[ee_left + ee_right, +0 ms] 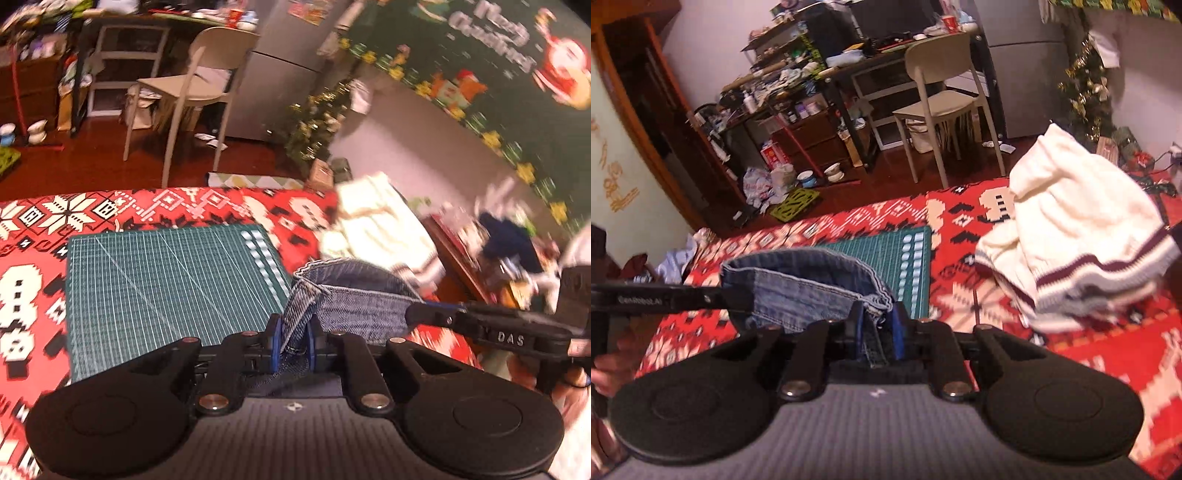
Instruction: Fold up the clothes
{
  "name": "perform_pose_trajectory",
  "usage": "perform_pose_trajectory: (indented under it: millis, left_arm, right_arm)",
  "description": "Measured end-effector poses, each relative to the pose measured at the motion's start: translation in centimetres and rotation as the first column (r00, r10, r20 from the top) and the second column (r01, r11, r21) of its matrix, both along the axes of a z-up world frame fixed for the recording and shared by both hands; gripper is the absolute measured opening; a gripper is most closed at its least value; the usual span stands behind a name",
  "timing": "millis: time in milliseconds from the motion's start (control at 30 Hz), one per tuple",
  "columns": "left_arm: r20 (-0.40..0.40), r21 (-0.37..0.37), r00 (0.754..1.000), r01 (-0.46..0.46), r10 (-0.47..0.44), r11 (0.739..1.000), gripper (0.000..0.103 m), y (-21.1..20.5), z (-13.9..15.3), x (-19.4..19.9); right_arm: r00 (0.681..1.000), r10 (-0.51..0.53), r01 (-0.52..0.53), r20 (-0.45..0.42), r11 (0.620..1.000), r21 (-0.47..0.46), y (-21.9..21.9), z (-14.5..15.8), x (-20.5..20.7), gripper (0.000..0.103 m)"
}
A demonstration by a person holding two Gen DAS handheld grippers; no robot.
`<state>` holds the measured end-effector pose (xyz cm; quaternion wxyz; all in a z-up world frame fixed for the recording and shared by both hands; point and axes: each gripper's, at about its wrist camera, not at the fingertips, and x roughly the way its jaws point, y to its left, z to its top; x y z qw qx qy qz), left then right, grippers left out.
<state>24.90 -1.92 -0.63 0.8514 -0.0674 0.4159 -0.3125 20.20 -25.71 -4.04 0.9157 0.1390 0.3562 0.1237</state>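
The denim garment was a faded mid-blue with paler stitching along its hem. Under it the cloth was loud red, covered in cream and black knit-style snowflakes and blocky snowman shapes. The cutting mat was dark green with a thin white grid. The sweater was cream, with maroon and grey stripes on its ribbed edge. Both grippers were black with blue pads. The chair looked pale beige, and the wall banner was deep green with a red Santa.
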Motion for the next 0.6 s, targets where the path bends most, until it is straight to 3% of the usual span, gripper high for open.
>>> perform_pose_trajectory:
  millis: [133,300,400,500,533,600]
  left_arm:
    - [-0.017,0.054,0.999,0.038,-0.037,0.998,0.013,0.2,0.3,-4.5]
    - [-0.134,0.132,0.99,0.056,-0.038,0.99,0.017,0.3,-1.2,-8.5]
    - [-0.193,0.189,0.98,0.086,-0.048,0.978,0.024,0.4,-2.2,-10.6]
    - [-0.218,0.22,0.974,0.103,-0.054,0.97,0.028,1.1,-3.1,-12.0]
    - [-0.228,0.215,0.972,0.1,-0.05,0.971,0.035,1.5,-3.3,-12.3]
    - [-0.232,0.198,0.972,0.083,-0.036,0.977,0.036,2.2,-3.3,-12.4]
  right_arm:
    - [0.999,0.047,-0.048,-0.028,0.998,-0.038,0.6,1.0,-4.8,0.017]
    - [0.975,0.095,-0.107,-0.203,0.993,-0.051,1.7,0.6,-8.5,0.019]
    - [0.952,0.115,-0.137,-0.284,0.989,-0.06,2.2,0.0,-10.2,0.022]
    - [0.947,0.114,-0.129,-0.299,0.991,-0.028,1.7,-0.3,-11.4,0.022]
    - [0.949,0.117,-0.124,-0.293,0.992,-0.005,1.3,-0.2,-11.9,0.023]
    - [0.955,0.111,-0.11,-0.274,0.994,0.019,0.8,0.2,-12.6,0.023]
